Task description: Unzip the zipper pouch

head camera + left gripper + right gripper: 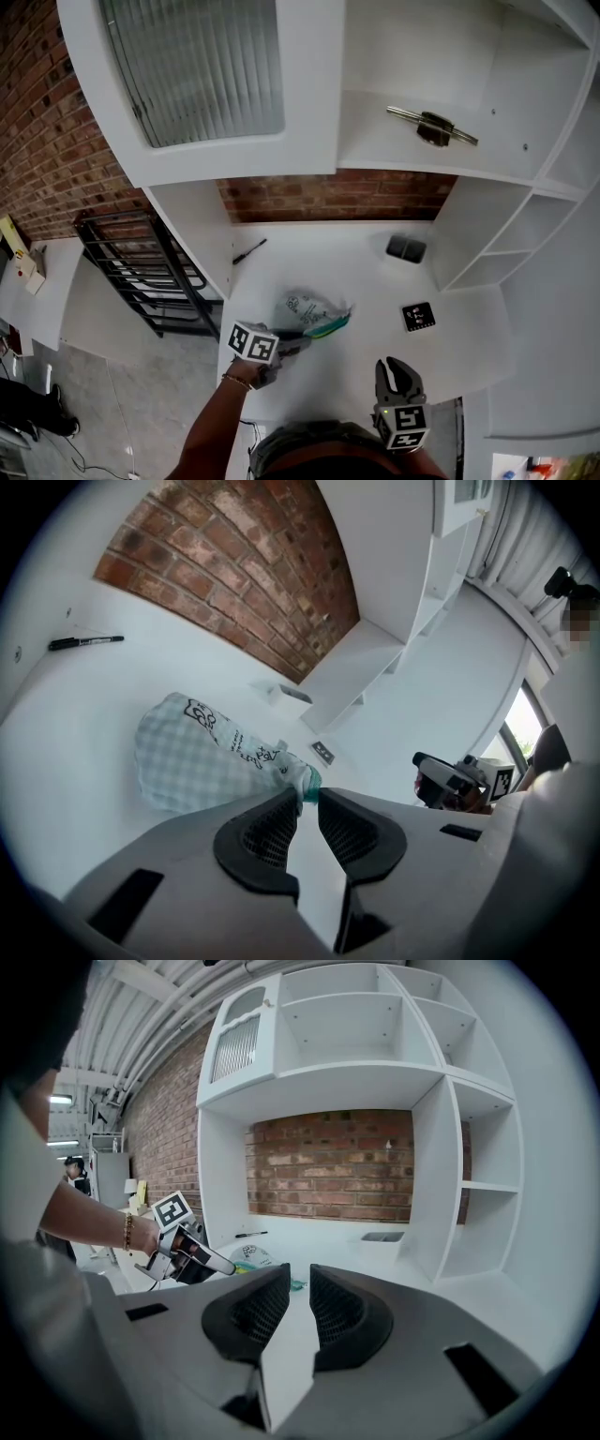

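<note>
Right tool [395,367] pressed together, empty, well clear; left tool [309,797] near-closed at teal end of checked zipper pouch [202,757] on table [356,272], nothing pins pouch, so pulling likely drags it.

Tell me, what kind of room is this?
Probably a workshop or test space dressed up like a home nook: white built-in shelves and a white counter stand against a bare brick wall, under a corrugated industrial ceiling, with a metal rack beside them.
</note>
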Demonstrator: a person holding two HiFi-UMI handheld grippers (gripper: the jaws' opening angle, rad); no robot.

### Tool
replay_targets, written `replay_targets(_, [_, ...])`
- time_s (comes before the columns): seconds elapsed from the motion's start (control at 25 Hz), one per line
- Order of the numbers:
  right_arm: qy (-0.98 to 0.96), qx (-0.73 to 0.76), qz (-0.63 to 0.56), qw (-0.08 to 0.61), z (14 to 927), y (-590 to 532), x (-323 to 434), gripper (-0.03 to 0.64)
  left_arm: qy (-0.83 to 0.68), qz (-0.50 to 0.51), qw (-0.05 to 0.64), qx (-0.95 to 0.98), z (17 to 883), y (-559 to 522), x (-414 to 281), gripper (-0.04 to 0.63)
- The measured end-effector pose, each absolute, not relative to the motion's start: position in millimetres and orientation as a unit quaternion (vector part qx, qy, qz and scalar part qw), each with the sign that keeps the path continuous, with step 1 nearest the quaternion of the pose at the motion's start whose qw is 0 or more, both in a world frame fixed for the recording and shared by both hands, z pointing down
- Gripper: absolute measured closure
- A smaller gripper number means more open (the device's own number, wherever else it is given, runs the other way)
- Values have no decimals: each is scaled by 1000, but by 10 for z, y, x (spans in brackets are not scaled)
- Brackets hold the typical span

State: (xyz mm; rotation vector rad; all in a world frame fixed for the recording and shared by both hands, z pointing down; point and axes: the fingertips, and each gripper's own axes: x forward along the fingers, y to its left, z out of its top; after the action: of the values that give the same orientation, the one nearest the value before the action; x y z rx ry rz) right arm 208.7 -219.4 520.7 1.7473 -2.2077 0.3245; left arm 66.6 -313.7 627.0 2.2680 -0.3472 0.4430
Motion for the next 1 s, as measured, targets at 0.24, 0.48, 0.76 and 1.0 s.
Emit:
replay_targets(0.24, [-771, 608, 115, 150, 5211, -2157, 2090, 563, -151, 160, 386, 896, 6220, -3053, 628, 503])
replay_targets(0.48, [-776, 603, 114, 146, 5201, -2142, 2086, 563, -162, 146, 386, 897, 6164, -2917, 602, 503])
replay_targets(0.76, [-788, 588, 109, 146, 5236, -2116, 2055, 564, -215, 150, 333, 906, 6073, -2736, 476, 509])
replay_targets(1.0, [-800, 572, 124, 134, 5261, -2142, 1989, 568, -290, 134, 264, 910, 5875, -2529, 350, 569])
